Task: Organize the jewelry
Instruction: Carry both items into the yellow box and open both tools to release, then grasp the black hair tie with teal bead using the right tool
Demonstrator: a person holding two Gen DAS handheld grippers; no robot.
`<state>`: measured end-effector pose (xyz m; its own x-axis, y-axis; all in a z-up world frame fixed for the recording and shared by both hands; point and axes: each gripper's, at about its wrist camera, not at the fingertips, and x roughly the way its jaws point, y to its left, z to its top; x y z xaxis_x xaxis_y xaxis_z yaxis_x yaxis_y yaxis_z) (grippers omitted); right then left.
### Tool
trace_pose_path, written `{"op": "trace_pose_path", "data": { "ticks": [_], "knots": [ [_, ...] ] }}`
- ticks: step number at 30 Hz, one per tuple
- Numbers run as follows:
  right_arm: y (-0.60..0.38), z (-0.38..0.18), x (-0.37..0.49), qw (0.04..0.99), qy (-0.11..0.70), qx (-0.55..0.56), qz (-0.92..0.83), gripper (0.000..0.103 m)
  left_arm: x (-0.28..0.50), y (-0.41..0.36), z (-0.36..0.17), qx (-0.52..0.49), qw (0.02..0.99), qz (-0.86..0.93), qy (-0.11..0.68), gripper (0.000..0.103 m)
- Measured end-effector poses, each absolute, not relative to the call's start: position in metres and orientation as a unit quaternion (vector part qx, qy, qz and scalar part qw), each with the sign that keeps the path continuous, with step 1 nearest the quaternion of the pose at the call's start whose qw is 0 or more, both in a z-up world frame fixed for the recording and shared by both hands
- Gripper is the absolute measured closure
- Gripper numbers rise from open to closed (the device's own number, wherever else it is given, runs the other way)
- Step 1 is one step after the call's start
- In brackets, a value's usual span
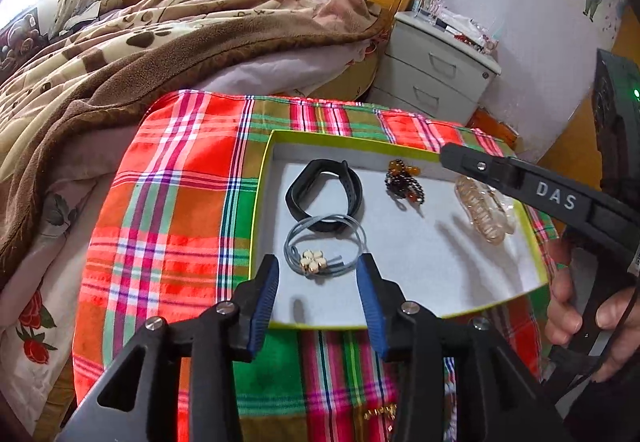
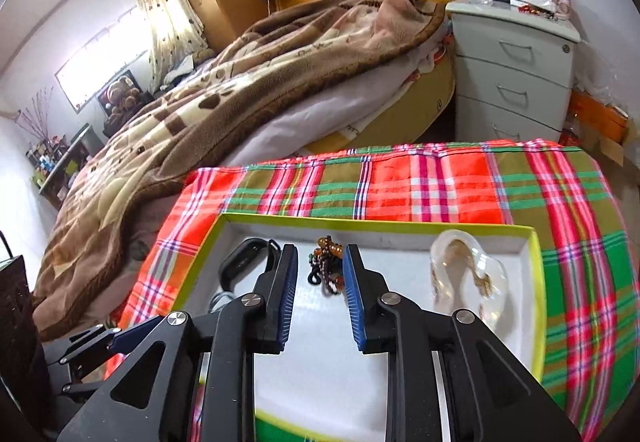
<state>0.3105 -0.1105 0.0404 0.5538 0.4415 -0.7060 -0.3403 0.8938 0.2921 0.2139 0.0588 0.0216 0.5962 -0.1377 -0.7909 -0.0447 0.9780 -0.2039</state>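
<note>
A shallow box [image 1: 352, 141] with a yellow-green rim and a white floor lies on the plaid cloth. In it are a black wristband [image 1: 324, 194], a dark and amber bead bracelet [image 1: 402, 182], a grey cord bracelet with a cream clover charm [image 1: 316, 256] and a clear bag with a gold chain [image 1: 484, 214]. My left gripper [image 1: 318, 266] is open just above the cord bracelet, its blue pads on either side and apart from it. My right gripper [image 2: 320, 254] is open above the bead bracelet [image 2: 326, 268], not pressing on it. The wristband [image 2: 244, 262] and the bag [image 2: 464, 274] flank it.
The red, green and olive plaid cloth [image 1: 172, 202] covers the stand under the box. A bed with a brown blanket [image 1: 120, 54] lies to the left and behind. A white drawer cabinet [image 1: 436, 66] stands behind on the right. A hand [image 1: 568, 306] holds the right gripper's handle.
</note>
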Motion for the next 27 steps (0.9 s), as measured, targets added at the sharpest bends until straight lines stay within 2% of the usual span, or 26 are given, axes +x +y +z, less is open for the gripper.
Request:
{"op": "trace_pose_path", "data": {
  "ticks": [11, 27],
  "knots": [
    [-0.147, 0.059, 0.249, 0.896, 0.385, 0.057, 0.215, 0.079, 0.172, 0.057, 0.037, -0.115, 0.892, -0.054, 0.434, 0.061],
    [-0.195, 0.011, 0.169, 0.892, 0.422, 0.079, 0.143, 0.079, 0.113, 0.053, 0.023, -0.151, 0.882, -0.112, 0.433, 0.059]
  ]
}}
